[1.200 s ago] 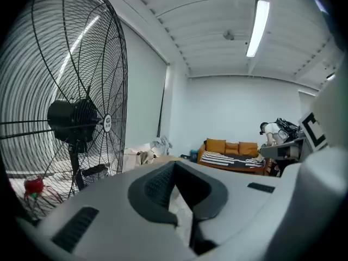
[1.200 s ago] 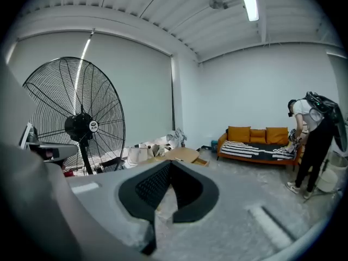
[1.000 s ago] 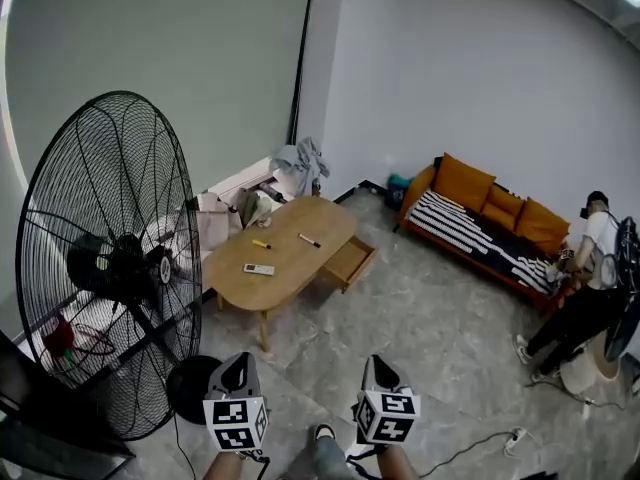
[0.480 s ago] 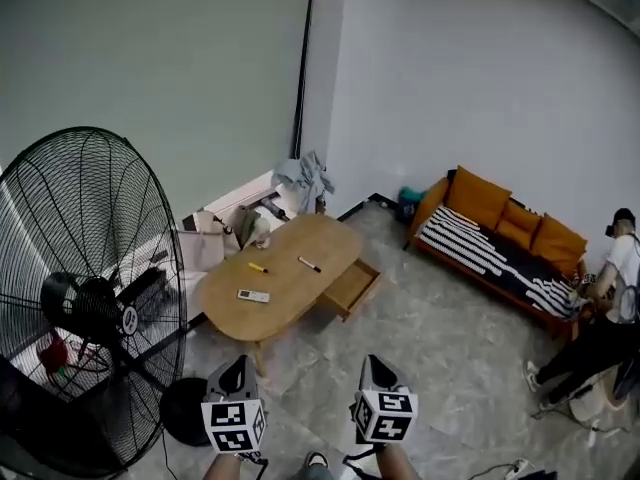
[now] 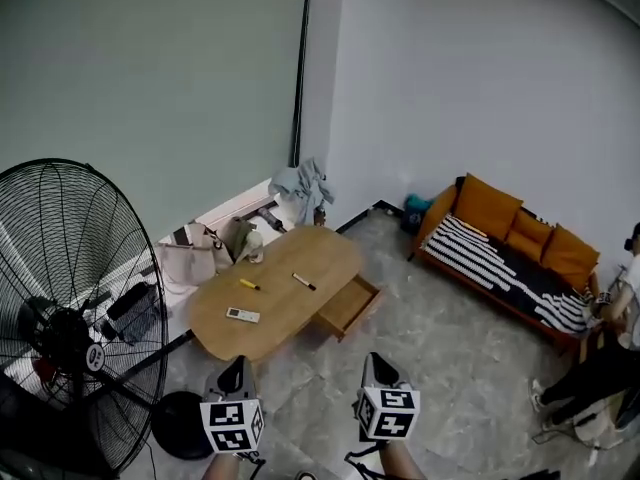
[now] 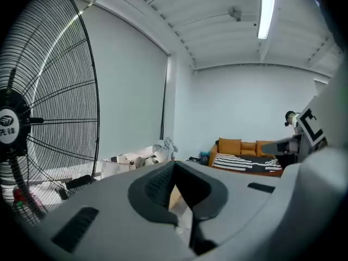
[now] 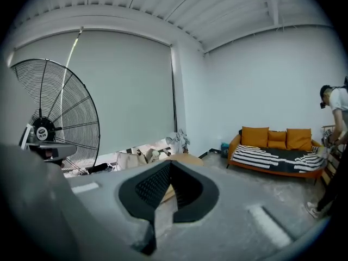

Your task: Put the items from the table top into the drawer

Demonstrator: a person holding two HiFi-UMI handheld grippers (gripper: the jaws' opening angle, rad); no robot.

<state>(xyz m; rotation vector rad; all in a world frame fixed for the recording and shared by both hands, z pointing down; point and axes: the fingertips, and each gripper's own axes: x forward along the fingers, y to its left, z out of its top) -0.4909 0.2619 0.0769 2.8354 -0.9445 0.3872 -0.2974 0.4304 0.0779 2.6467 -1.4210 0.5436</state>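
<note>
An oval wooden table (image 5: 275, 323) stands a few steps ahead on the floor. On it lie a yellow marker (image 5: 249, 284), a black pen (image 5: 304, 282) and a white remote (image 5: 242, 315). Its drawer (image 5: 348, 306) is pulled open on the right side. My left gripper (image 5: 237, 362) and right gripper (image 5: 375, 359) are at the bottom of the head view, side by side, well short of the table. In the left gripper view the left gripper (image 6: 174, 165) is shut with nothing in it. The right gripper (image 7: 170, 163) looks the same, jaws together and empty.
A big black floor fan (image 5: 70, 308) stands close on the left, its base (image 5: 180, 423) beside my left gripper. Bags (image 5: 195, 253) and a cloth heap (image 5: 300, 183) lie by the wall behind the table. An orange sofa (image 5: 510, 258) and a person (image 5: 610, 343) are at the right.
The head view has moved forward: the fan has slid down and to the left, and the sofa and person have slid right. Both grippers keep their places in the picture, still shut.
</note>
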